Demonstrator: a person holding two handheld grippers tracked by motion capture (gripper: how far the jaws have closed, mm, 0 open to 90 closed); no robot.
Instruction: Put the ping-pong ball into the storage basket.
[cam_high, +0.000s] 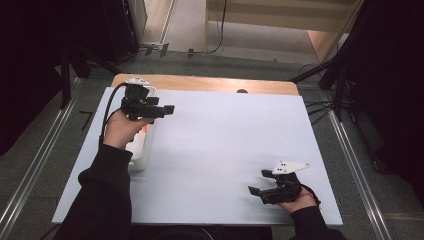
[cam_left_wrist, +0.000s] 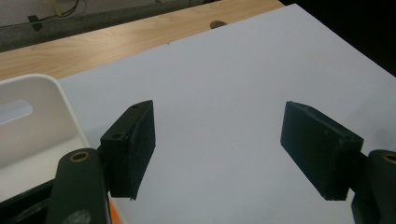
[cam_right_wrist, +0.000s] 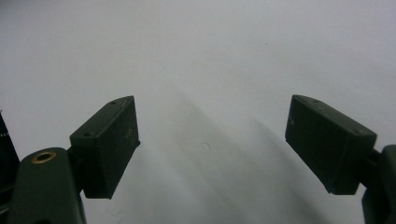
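My left gripper (cam_high: 160, 102) hangs over the far left of the white board (cam_high: 215, 145), just above a white plastic bin (cam_high: 140, 156). Its jaws point right and stand wide open with nothing between them (cam_left_wrist: 218, 106). The bin's rim and handle slot (cam_left_wrist: 28, 121) lie at the left of the left gripper view, and a small orange patch (cam_left_wrist: 112, 212) peeks out beneath the jaw. My right gripper (cam_high: 259, 182) rests low near the board's front right corner, jaws pointing left. It is open and empty over bare white surface (cam_right_wrist: 212, 100).
The board lies on a wooden table (cam_high: 200, 82) whose far strip has a small dark hole (cam_high: 242, 91). Grey floor with metal rails runs along both sides, and dark stands and cables (cam_high: 330, 75) sit beyond the far corners.
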